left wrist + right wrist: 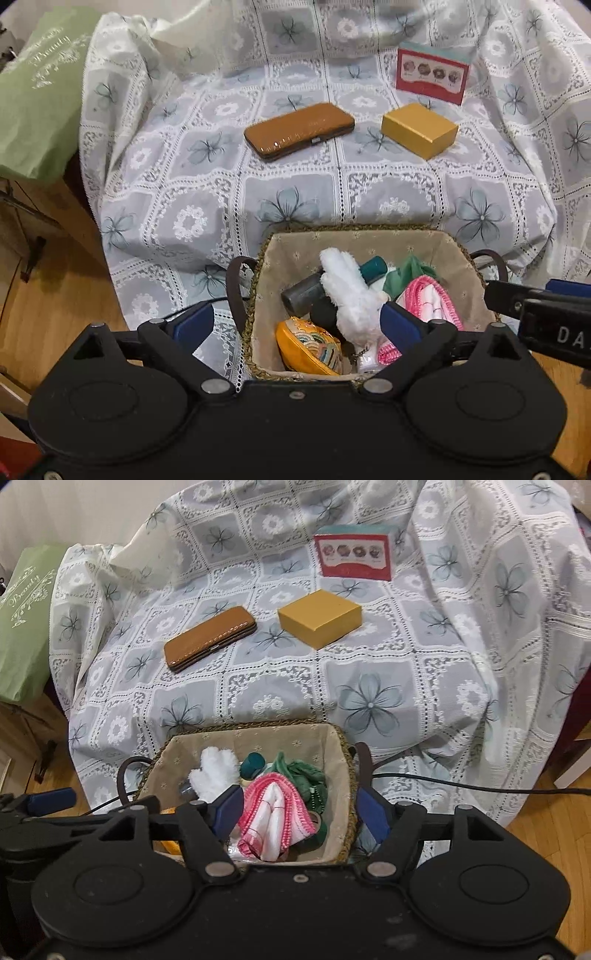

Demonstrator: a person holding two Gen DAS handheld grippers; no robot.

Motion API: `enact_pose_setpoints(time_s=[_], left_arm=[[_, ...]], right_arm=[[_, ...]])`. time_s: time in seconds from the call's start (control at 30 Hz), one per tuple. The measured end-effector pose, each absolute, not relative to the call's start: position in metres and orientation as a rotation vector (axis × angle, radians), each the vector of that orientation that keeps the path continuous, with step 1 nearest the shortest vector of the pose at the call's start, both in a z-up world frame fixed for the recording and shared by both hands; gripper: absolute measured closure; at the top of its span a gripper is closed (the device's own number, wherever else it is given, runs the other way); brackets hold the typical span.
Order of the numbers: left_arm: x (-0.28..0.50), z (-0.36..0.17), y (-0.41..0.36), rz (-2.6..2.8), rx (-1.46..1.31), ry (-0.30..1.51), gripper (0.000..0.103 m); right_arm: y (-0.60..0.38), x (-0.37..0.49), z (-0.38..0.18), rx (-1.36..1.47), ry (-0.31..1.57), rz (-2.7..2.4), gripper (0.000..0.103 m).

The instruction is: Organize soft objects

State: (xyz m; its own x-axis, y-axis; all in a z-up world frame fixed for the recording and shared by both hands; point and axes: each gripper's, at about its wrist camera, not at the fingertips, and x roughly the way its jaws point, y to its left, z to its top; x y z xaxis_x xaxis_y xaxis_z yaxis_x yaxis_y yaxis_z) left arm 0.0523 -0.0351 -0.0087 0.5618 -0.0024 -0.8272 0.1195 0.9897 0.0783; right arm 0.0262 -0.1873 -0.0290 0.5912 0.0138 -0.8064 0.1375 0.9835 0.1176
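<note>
Left wrist view first: the left tool (297,325) is hanging over the near end of the basket (369,236), jaws spread really wide and gripping nothing. One blue pad is sitting outside the basket's left wall near the dark handle (234,288), the other is down inside by the white plush toy (351,291), looking like it's just brushing the fluff, though I can't tell for sure. Also lying in the basket: the pink-and-white cloth (432,302), a green cloth (406,273), a yellow pouch (310,349) and a couple of dark cylinders. The right tool is poking in at the right edge.

Beyond the basket, the lace-covered seat (184,166) is giving plenty of open room, with only a brown case (299,131), a yellow box (419,129) and a red-framed box (432,75) sitting toward the back.

Right wrist view: the right tool (301,812) is standing loosely open, holding nothing. Its left pad is hovering just beside the pink-and-white cloth (273,808), the right pad is sitting outside the basket's (258,738) braided right rim. A black cable (480,784) is running off to the right over the drape. The white plush toy (214,775) is lying at the basket's left.
</note>
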Motion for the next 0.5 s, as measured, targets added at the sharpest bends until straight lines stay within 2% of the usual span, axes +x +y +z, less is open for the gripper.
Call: enact_pose_setpoints(time_s=[0.5], left_arm=[[0.022, 0.001, -0.038, -0.060, 0.128, 0.932, 0.006]], right_arm=[[-0.195, -0.007, -0.026, 0.178, 0.896, -0.113, 0.032]])
